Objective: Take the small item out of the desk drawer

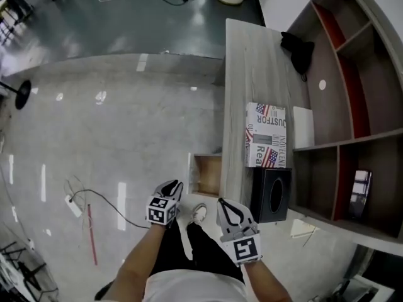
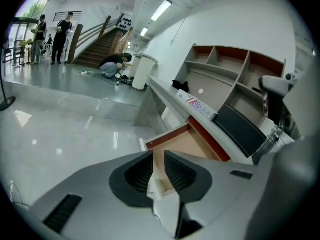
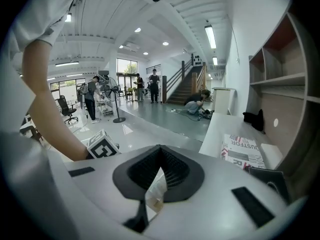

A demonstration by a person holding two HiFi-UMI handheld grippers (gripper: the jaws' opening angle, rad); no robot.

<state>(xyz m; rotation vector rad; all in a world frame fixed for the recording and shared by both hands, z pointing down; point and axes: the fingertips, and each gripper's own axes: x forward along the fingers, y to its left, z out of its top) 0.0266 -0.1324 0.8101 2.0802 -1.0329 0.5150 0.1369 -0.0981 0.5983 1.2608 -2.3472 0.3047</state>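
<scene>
The desk drawer (image 1: 206, 175) stands pulled out from the wooden desk (image 1: 249, 68), showing a tan inside; I cannot make out a small item in it. In the left gripper view the drawer (image 2: 186, 145) lies just beyond the jaws. My left gripper (image 1: 174, 185) hovers at the drawer's near left corner, its jaws (image 2: 158, 156) a narrow gap apart with nothing between them. My right gripper (image 1: 221, 202) hangs by the desk's near edge, right of the drawer. Its tips (image 3: 159, 148) meet, and whether anything sits in the hollow behind them I cannot tell.
On the desk lie a flag-printed box (image 1: 266, 134), a black tissue box (image 1: 272, 195), a white pad (image 1: 303, 126) and a black object (image 1: 298, 50). A shelf unit (image 1: 352, 106) rises to the right. A cable (image 1: 94, 200) lies on the floor. My shoe (image 1: 199, 213) is below the drawer.
</scene>
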